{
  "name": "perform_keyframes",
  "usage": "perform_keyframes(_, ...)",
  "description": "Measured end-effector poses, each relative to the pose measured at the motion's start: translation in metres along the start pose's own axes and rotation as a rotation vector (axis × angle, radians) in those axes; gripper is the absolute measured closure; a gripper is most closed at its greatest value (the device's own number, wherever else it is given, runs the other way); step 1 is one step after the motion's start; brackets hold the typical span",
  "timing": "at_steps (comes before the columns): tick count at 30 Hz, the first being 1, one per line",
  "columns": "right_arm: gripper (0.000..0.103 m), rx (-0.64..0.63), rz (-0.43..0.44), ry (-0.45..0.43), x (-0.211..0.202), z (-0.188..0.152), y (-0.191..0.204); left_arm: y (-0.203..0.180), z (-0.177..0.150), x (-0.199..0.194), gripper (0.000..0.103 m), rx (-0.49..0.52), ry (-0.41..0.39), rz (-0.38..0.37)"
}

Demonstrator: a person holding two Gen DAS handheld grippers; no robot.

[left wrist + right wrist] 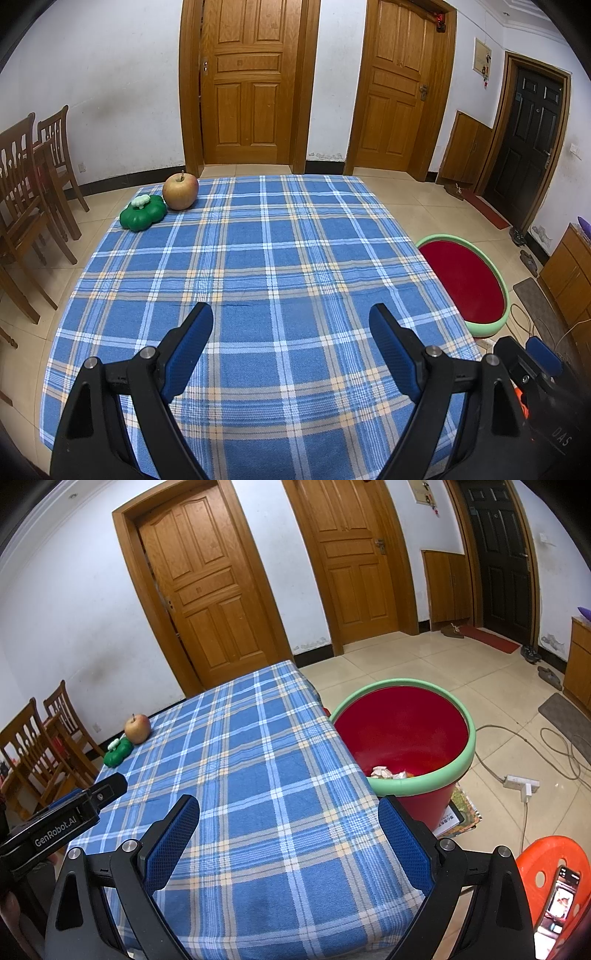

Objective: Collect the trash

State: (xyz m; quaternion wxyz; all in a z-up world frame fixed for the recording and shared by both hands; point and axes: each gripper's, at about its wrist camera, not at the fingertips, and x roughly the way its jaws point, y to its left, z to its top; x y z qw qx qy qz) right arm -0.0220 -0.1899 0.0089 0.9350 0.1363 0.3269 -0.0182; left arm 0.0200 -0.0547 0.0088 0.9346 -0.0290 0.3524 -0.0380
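Observation:
A red bin with a green rim (436, 779) (495, 280) stands on the floor at the table's right side. Crumpled white paper (384, 772) lies at its bottom. My left gripper (291, 321) hovers open over the blue plaid tablecloth (258, 258), nothing between its blue pads. My right gripper (288, 812) is also open and empty, above the cloth's near right part (258, 775), with the bin just beyond its right finger. An apple (180, 191) (137, 729) and a green toy vegetable (142, 213) (117, 754) sit at the table's far left corner.
Wooden chairs (29, 177) stand left of the table. An orange stool (554, 867) holding a phone (559, 901) is at the right. Cables and a power strip (521, 782) lie on the tiled floor. Doors line the far wall.

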Motion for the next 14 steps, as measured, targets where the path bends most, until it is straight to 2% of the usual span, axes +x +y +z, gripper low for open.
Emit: perform_keyframes(14,0.006,0.000,-0.001,0.000,-0.0006,0.0003,-0.0002,-0.0001,0.0000,0.0004,0.017,0.000,0.007,0.002)
